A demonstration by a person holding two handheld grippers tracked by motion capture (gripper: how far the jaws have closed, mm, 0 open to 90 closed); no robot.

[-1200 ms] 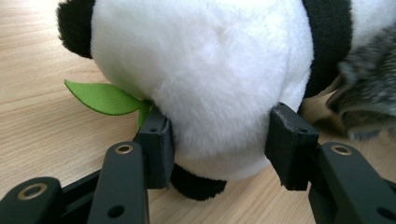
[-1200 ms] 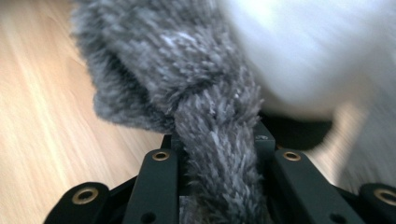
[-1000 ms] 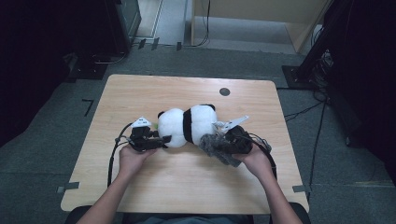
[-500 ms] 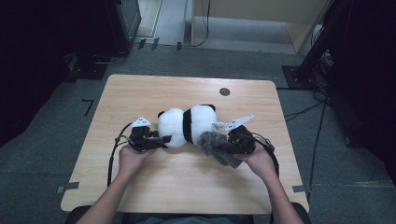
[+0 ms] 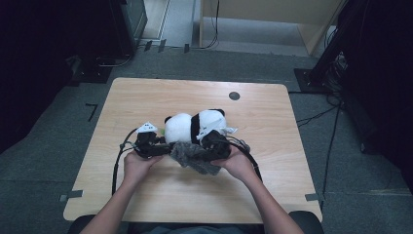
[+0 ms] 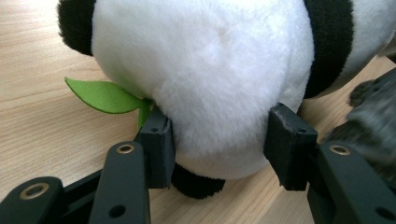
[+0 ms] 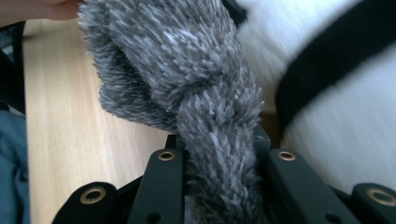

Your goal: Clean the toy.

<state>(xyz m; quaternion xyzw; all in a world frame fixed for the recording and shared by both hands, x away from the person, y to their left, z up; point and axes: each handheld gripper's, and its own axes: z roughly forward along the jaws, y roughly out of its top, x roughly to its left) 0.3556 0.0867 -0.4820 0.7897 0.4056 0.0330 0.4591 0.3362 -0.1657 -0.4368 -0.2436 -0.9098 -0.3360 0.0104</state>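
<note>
While clamped on the panda's (image 5: 192, 127) white belly at table (image 5: 272, 165) centre, left tool (image 5: 155, 146); at five o'clock, right tool (image 5: 207, 148) pinching grey fuzzy cloth (image 5: 195, 157). Dressing barely begun, wrapping left.

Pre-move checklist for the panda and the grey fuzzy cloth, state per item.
1. Left gripper clamped on the panda plush: ok, both pads press into its white fur.
2. Right gripper shut on the grey fuzzy cloth: ok, a bunched strip sits between its jaws.
3. Cloth free of the left gripper's jaws: ok, it lies beside them.
4. Green felt leaf pinched by a pad: cannot tell, its stem runs behind the pad.
5. Panda resting on the table: ok.
6. Cloth wrapped around the panda: not ok, it is bunched in front.
</note>
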